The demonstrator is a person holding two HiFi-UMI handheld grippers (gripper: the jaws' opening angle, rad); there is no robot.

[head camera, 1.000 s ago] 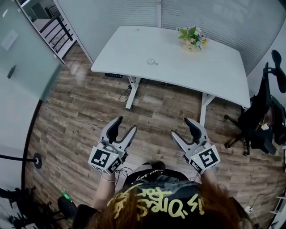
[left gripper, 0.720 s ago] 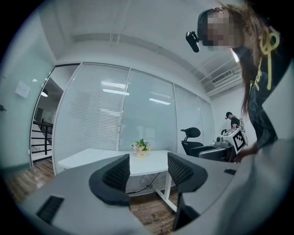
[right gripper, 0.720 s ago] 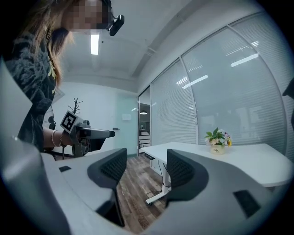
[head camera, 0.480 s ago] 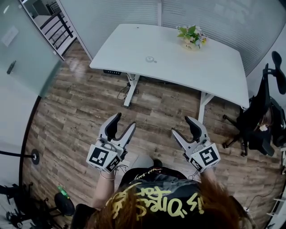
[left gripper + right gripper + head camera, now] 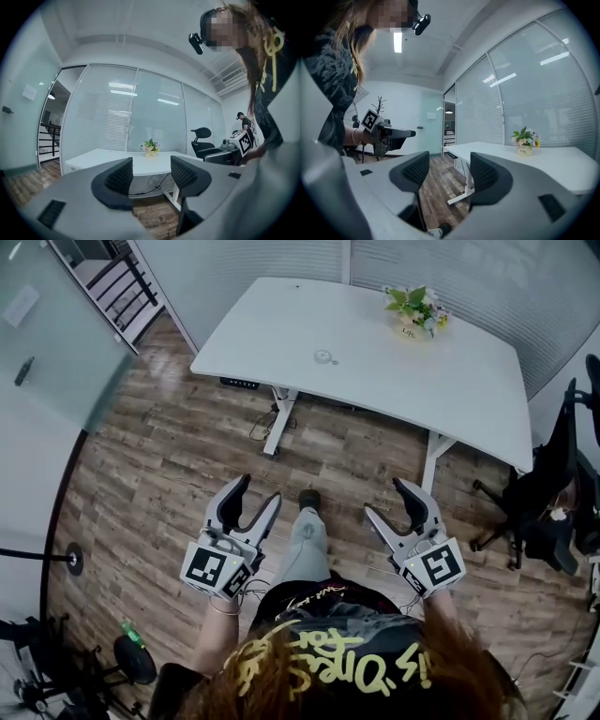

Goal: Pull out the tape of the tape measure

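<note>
Currently you are holding the left gripper (image 5: 262,488) and right gripper (image 5: 382,496) wide apart, empty. The small round pale tape measure (image 5: 324,357) on the white rectangular table (image 5: 450,381) is likely light and slick: clamp its case, pull its tab.

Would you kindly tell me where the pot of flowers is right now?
In the head view the pot of flowers stands at the far right of the white table, by the glass wall; a small round object lies to its left.
</note>
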